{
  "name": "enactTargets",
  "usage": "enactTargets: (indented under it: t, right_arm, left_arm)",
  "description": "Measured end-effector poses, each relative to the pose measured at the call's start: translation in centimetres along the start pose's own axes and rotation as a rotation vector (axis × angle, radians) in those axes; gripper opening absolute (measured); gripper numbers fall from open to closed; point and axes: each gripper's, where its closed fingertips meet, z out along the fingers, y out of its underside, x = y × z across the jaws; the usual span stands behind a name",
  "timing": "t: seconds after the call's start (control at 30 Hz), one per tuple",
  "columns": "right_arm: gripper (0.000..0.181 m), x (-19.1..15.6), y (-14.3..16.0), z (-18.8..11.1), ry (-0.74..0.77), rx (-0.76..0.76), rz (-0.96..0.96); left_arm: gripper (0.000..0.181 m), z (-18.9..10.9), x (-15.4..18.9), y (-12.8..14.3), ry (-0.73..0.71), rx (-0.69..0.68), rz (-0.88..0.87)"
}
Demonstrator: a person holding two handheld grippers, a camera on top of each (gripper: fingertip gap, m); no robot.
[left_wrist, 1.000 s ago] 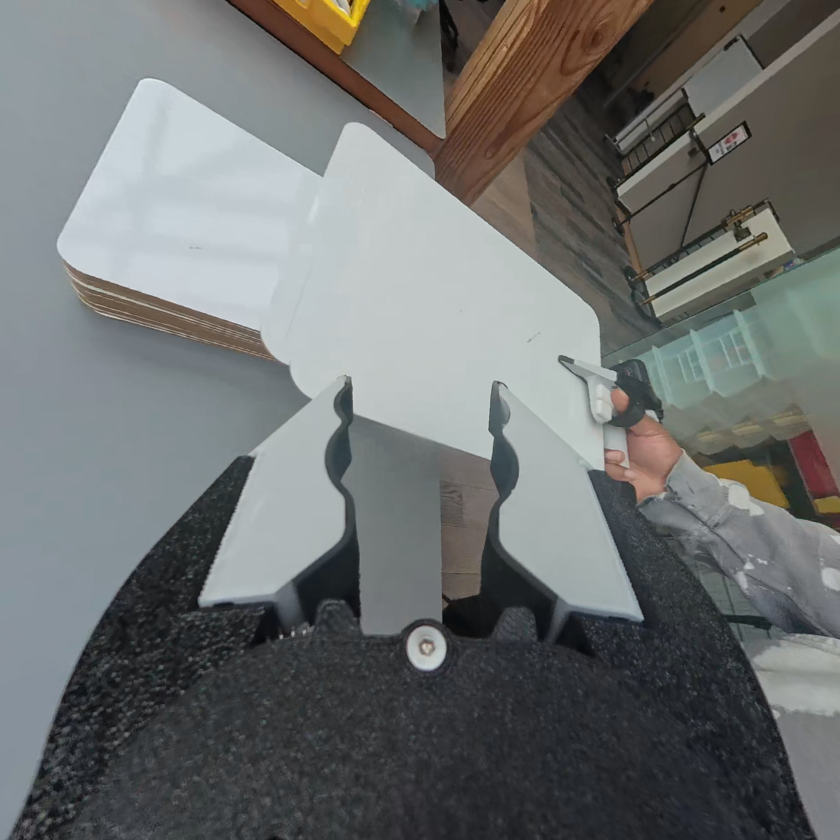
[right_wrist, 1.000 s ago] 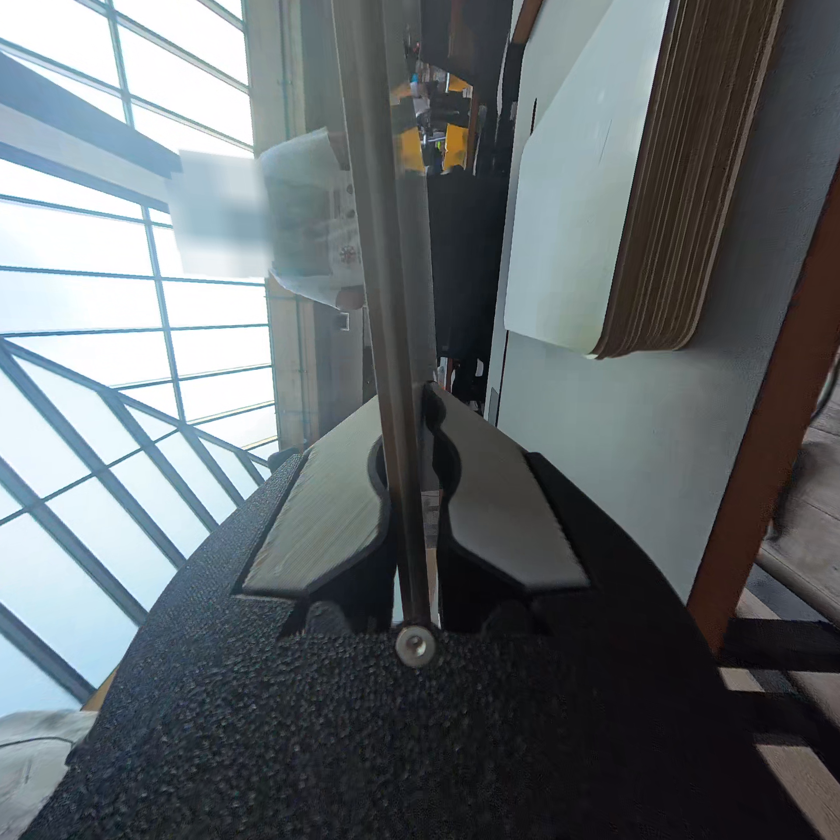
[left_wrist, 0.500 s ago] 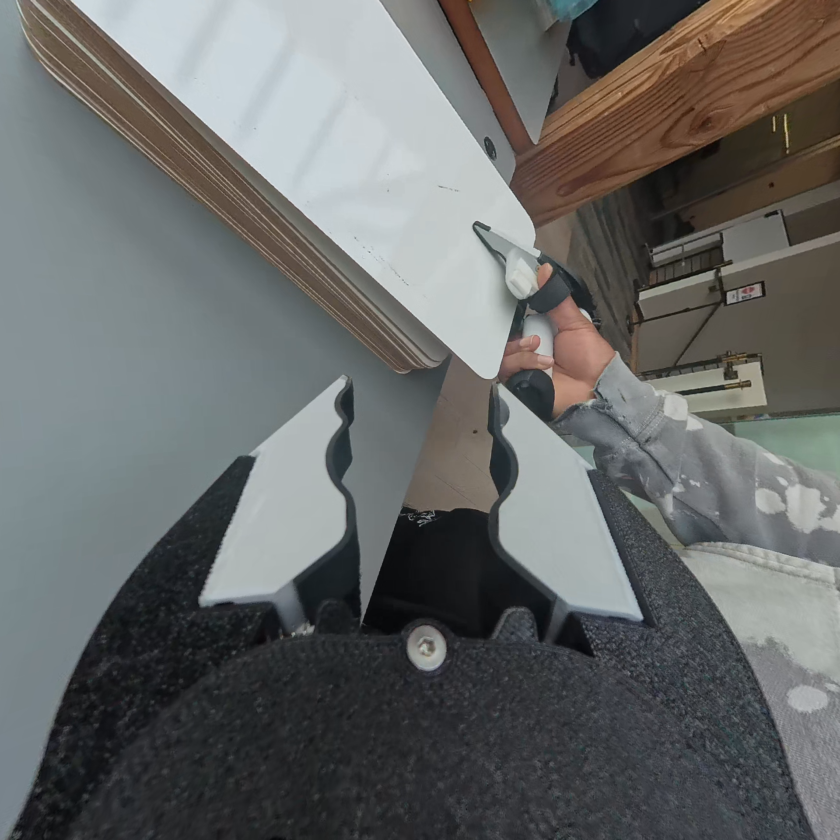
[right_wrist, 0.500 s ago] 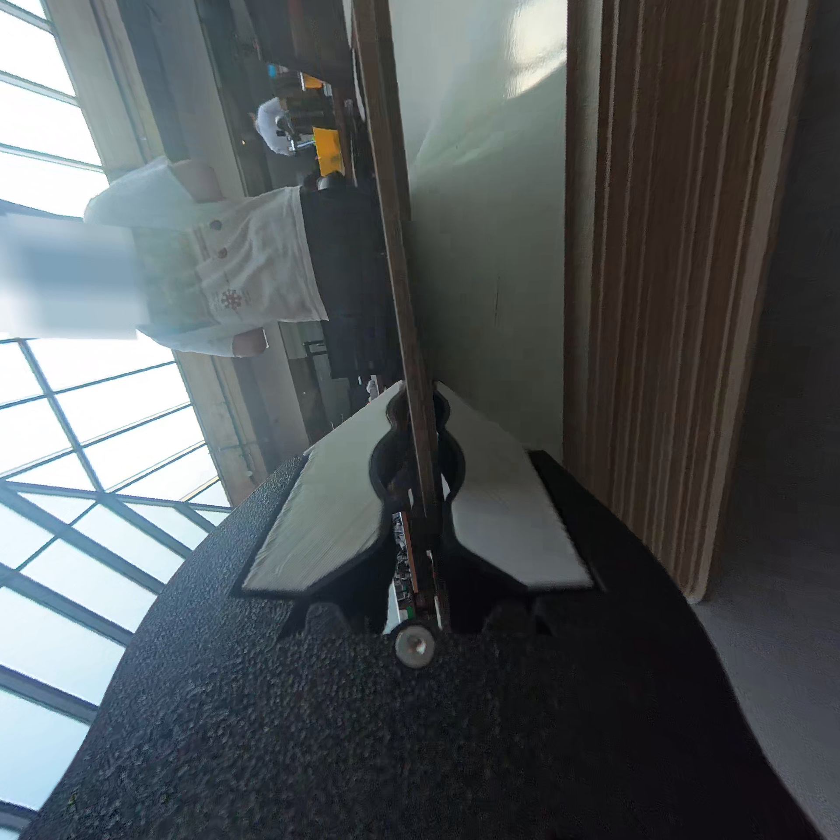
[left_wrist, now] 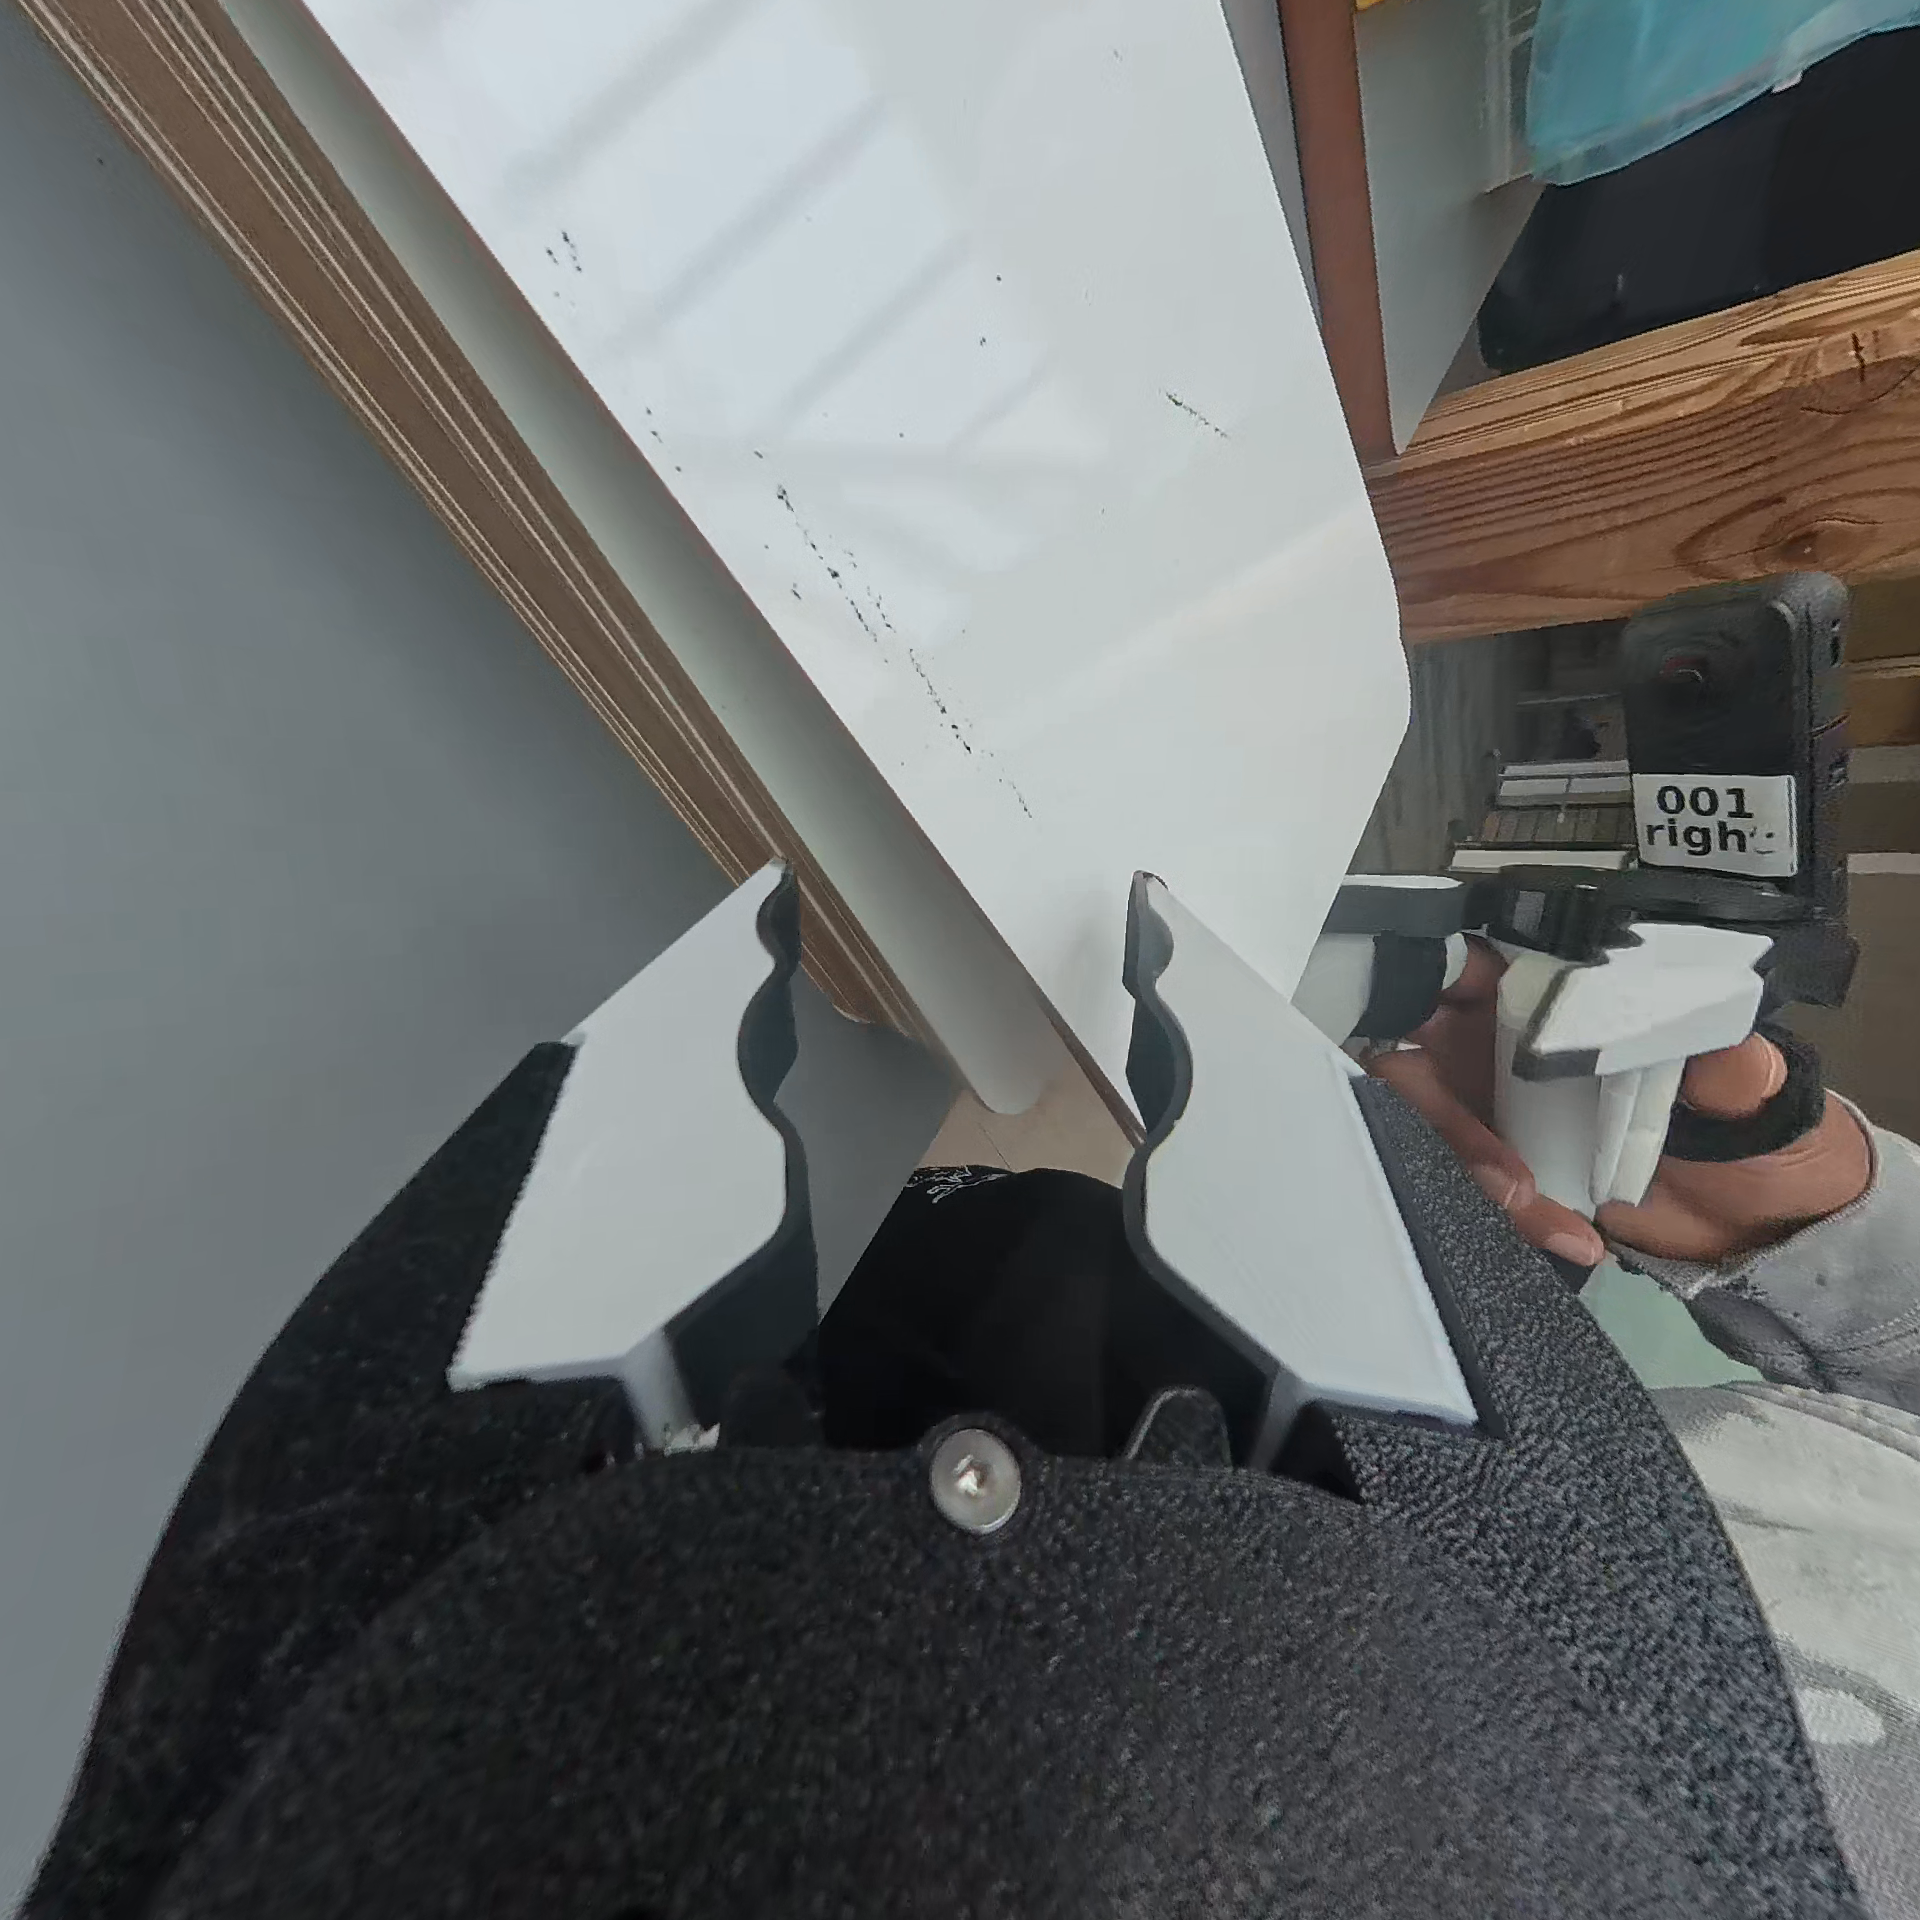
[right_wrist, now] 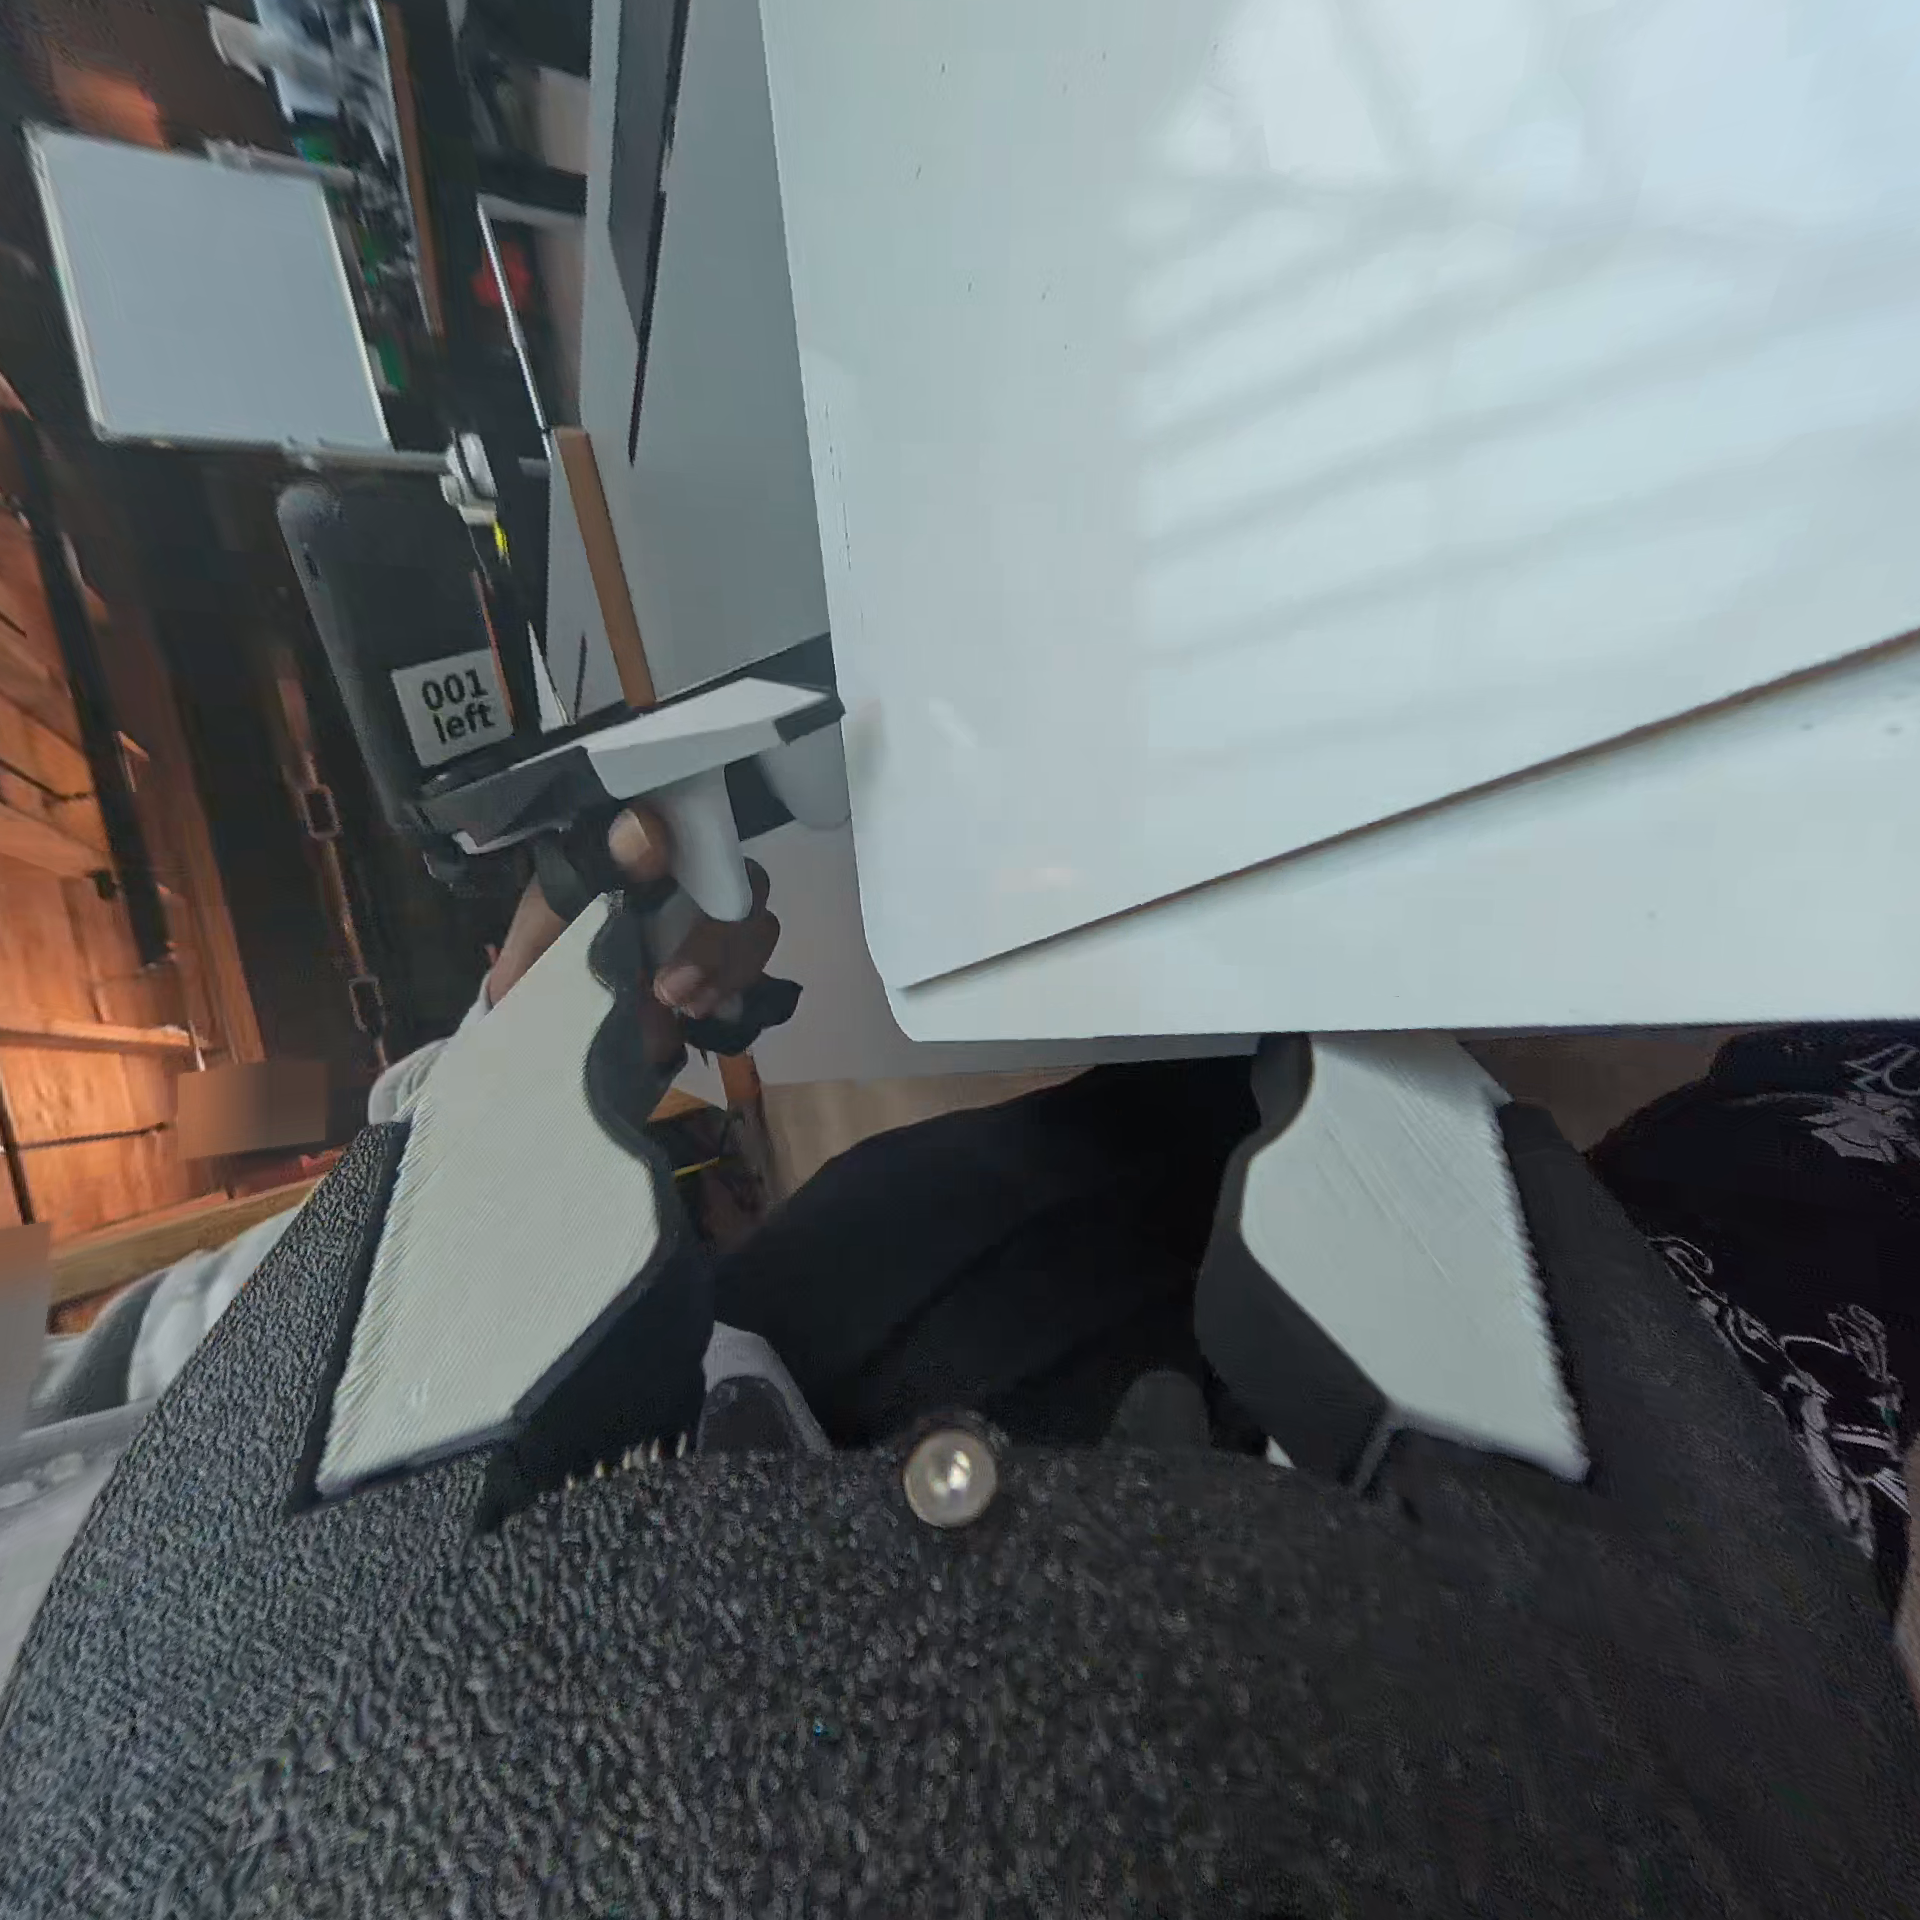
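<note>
Left wrist view: a grey table [left_wrist: 260,727] fills the left side, and on it lies a stack of white boards [left_wrist: 499,436] with brown layered edges. The top board [left_wrist: 883,416], glossy white with small dark specks, sits skewed on the stack, its rounded near corner jutting past the table edge just ahead of the left gripper [left_wrist: 961,904]. Far right are a wooden beam [left_wrist: 1662,436] and a red-brown frame. The left gripper's jaws stand well apart, empty, the top board's near corner lying between their tips. To the right, a hand [left_wrist: 1558,1174] in a grey speckled sleeve grips the handle of the right gripper [left_wrist: 1361,914], which carries a black camera with a white label; it reaches to the top board's right edge.

Right wrist view: the top board [right_wrist: 1351,416] lies askew over the board below it [right_wrist: 1558,914], both overhanging the near edge. At far left are wooden shelving [right_wrist: 62,831] and a pale panel. The right gripper [right_wrist: 935,1008] has its jaws wide apart and holds nothing; its right finger tucks under the lower board's edge. At the left, a hand [right_wrist: 675,935] holds the left gripper [right_wrist: 810,748] against the boards' left edge.
</note>
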Motion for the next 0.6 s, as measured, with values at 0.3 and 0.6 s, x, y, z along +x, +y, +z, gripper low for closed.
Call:
enactTargets:
  t: [0.3,0.6]
  right_arm:
    - [0.101,1.7,2.6,-0.3,0.027,-0.308,-0.286]
    - [0.093,3.1,3.8,-4.8,0.071,-0.494,-0.445]
  left_arm:
    - [0.06,1.3,-0.2,-0.2,-0.036,0.001,-0.042]
    - [0.061,0.5,-1.8,-1.2,-0.092,0.041,-0.067]
